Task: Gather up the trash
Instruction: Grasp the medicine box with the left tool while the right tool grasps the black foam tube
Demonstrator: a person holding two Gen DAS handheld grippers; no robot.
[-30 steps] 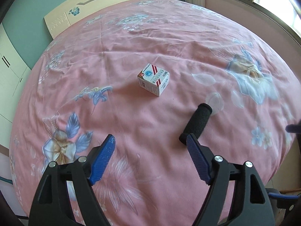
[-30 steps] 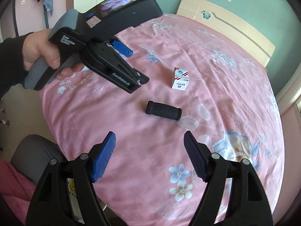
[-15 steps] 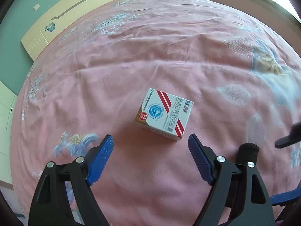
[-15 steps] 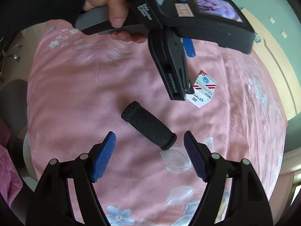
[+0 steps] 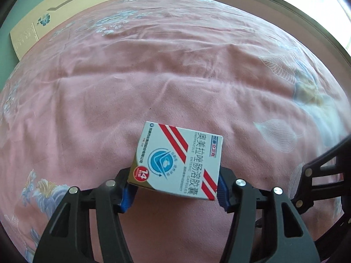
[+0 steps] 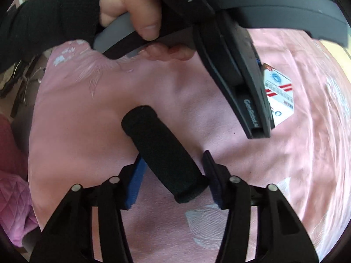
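Observation:
A white medicine box (image 5: 178,161) with red stripes and a blue logo lies on the pink bed. My left gripper (image 5: 175,194) is closed against its two sides, blue pads touching it. The box also shows in the right wrist view (image 6: 279,97), partly hidden behind the left gripper's body (image 6: 241,81). A black foam tube (image 6: 163,155) lies on the bed at an angle. My right gripper (image 6: 173,182) has closed in around its near end, the pads at or touching its sides.
The pink floral bedspread (image 5: 153,76) fills both views. A cream headboard (image 5: 65,15) stands at the far end and a window (image 5: 296,0) at the far right. The bed's edge with a pink quilted cloth (image 6: 13,197) is at the left in the right wrist view.
Both grippers moved forward and down to the bed. The left jaws closed from wide open onto the box. The right jaws closed in around the foam tube.

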